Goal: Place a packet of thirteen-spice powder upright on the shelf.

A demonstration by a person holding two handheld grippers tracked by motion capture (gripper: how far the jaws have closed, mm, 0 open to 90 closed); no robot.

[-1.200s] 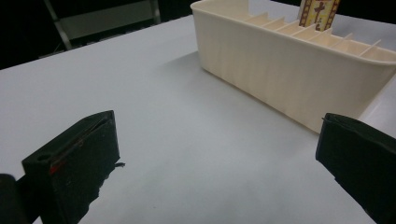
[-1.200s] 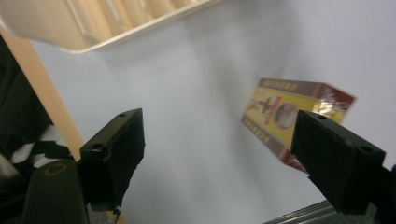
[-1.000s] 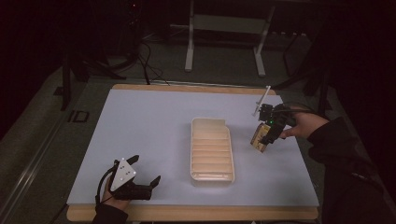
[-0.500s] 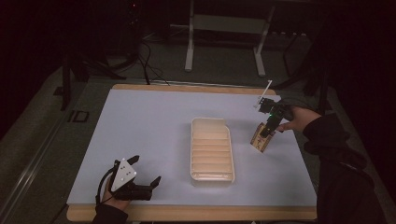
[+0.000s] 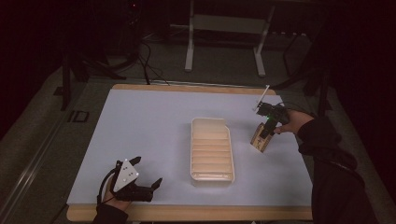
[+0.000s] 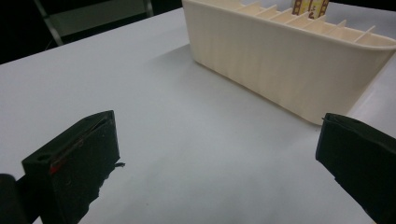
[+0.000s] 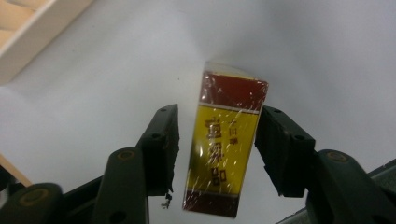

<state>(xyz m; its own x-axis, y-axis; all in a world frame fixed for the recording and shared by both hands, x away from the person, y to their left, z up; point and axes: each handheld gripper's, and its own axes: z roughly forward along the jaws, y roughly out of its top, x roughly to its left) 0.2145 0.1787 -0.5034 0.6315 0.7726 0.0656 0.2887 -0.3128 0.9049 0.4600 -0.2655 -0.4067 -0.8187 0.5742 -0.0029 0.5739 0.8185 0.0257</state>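
As its jaws have just been closing, the right gripper [image 7: 217,140] straddles the box [image 7: 226,144].

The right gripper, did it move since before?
Yes. The right gripper came down over the box beside the tray, its jaws closing around it.

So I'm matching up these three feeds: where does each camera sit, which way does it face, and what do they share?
High view: above the table's near edge, looking forward and down; both forearms, left gripper, right gripper.
Left gripper view: low over the table, along open jaws toward the slotted tray.
Right gripper view: looks down between its jaws, which have just been closing around the yellow-and-red box.
Shared: tray and box appear in all three.
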